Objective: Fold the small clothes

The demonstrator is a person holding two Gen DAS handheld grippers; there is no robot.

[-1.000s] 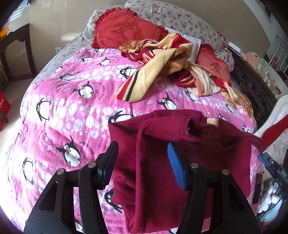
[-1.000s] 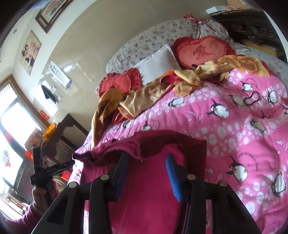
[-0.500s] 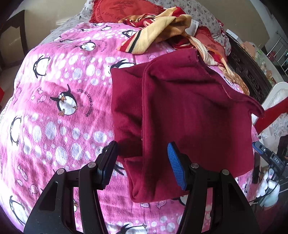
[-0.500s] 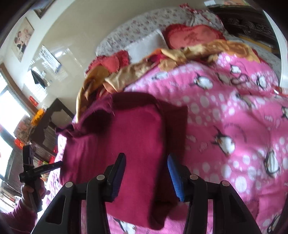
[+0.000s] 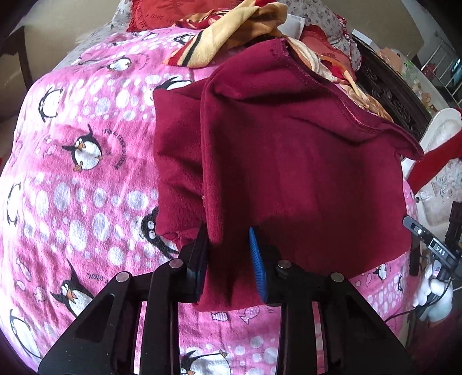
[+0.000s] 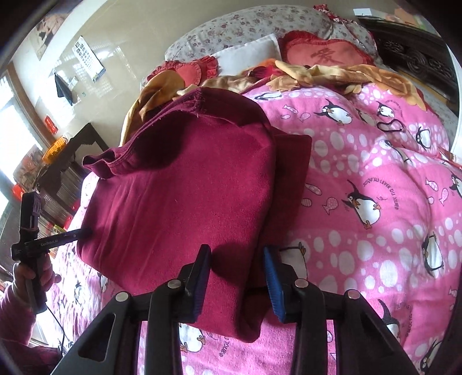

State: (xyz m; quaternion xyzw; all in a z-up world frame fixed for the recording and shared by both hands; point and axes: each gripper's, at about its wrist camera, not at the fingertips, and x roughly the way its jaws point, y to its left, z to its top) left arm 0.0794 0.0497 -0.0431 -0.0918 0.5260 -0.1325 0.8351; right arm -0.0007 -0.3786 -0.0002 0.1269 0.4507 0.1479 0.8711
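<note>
A: Start at the left. What is the left gripper (image 5: 229, 261) doing?

B: It sits at the near left corner of the maroon garment (image 5: 288, 161). Its fingers are parted, with folded cloth lying in the gap. Whether the pads actually press that cloth I cannot tell.

A: And the garment itself?

B: It lies folded on the pink penguin blanket (image 5: 86, 178) covering the bed. In the left wrist view its long axis runs away from the camera, from the near folded edge up to a stitched hem at the far end. A narrower under-layer shows along its left side.

A: Moving right?

B: The hem corner flares out at the far right. Beyond it, at the frame's right edge, part of the right gripper shows, mostly cut off.

A: The right wrist view?

B: The right gripper (image 6: 236, 277) straddles the garment's near right corner, fingers spread, cloth between them; contact is unclear there too. The left gripper (image 6: 83, 232) pokes in from the far left, its tip hidden behind the fabric.

A: Anything behind?

B: A striped yellow and red cloth (image 5: 231, 31) is heaped past the hem, partly hidden by it, with a red heart cushion (image 6: 323, 53) against the floral pillows (image 6: 245, 26).
</note>
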